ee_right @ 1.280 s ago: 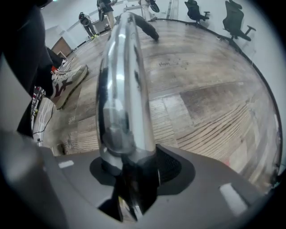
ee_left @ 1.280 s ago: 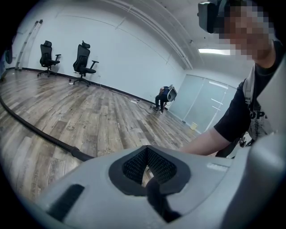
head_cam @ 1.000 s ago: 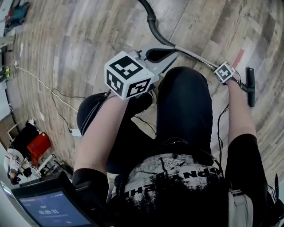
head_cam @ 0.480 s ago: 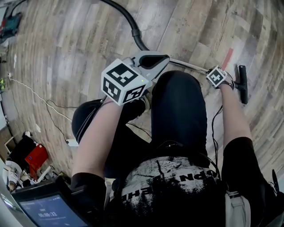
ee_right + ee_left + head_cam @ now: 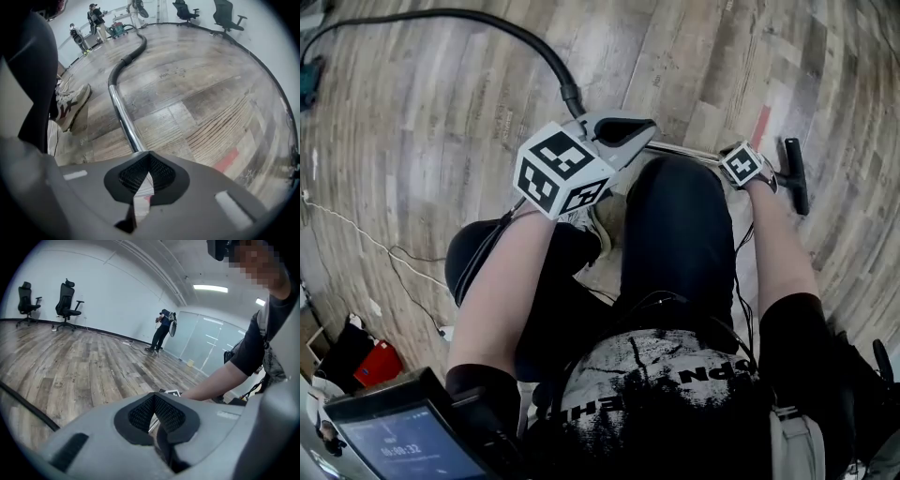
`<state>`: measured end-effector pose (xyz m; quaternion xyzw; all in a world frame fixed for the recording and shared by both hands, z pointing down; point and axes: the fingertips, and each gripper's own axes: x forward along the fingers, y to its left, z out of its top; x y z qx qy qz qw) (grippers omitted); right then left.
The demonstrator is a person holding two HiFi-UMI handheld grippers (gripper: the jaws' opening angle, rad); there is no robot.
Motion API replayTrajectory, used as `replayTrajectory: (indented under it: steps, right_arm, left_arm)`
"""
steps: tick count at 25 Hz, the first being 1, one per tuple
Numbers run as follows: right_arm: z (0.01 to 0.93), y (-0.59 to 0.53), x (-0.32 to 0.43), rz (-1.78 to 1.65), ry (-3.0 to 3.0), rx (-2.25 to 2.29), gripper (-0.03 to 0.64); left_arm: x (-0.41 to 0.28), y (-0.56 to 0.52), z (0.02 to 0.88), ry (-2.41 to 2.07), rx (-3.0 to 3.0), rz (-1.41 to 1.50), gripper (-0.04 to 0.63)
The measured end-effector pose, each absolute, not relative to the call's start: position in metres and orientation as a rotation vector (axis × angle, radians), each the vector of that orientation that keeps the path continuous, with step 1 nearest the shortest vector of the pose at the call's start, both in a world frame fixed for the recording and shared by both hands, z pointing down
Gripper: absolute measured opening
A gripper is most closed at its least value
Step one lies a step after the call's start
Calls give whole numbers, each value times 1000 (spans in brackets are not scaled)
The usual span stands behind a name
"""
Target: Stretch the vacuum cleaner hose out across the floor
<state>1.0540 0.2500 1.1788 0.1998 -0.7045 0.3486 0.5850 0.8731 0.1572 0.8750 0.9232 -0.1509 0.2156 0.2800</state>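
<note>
Vacuum hose (image 5: 539, 47) curving far left across floor (image 5: 412, 141), left tool (image 5: 642, 127) clenched near its end, right tool (image 5: 149, 161) just closed, empty, above wand (image 5: 124, 117).

Head view steeply down onto floor (image 5: 441, 112), left gripper view low, near level across the room, right gripper view close above floor, facing down the tube (image 5: 123, 117), shared with head view

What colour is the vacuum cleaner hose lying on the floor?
The hose is black, clearest in the head view.
</note>
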Motion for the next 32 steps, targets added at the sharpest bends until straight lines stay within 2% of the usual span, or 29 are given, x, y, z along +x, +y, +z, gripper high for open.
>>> replayTrajectory:
  steps: [4,8,15,24,28,32]
  right_arm:
    - [1156,229,1050,847,-1678,569,6]
    - [1078,193,1033,851,-1801,734,6]
    - [834,157,944,731,-2160,865,6]
    - [492,104,817,579,-2569,859,6]
    - [377,102,765,520,-2761,832,6]
    - [297,116,726,357,-2889,746,6]
  left_arm:
    - [878,141,866,-335,2566,645,0]
    - [870,135,815,-306,2636,572,0]
    - [809,143,673,-487,2619,512,0]
    - [687,142,435,-741,2531,182,0]
    - [642,151,346,-874,2558,76,0]
    - [613,163,293,-899,2584,-53,0]
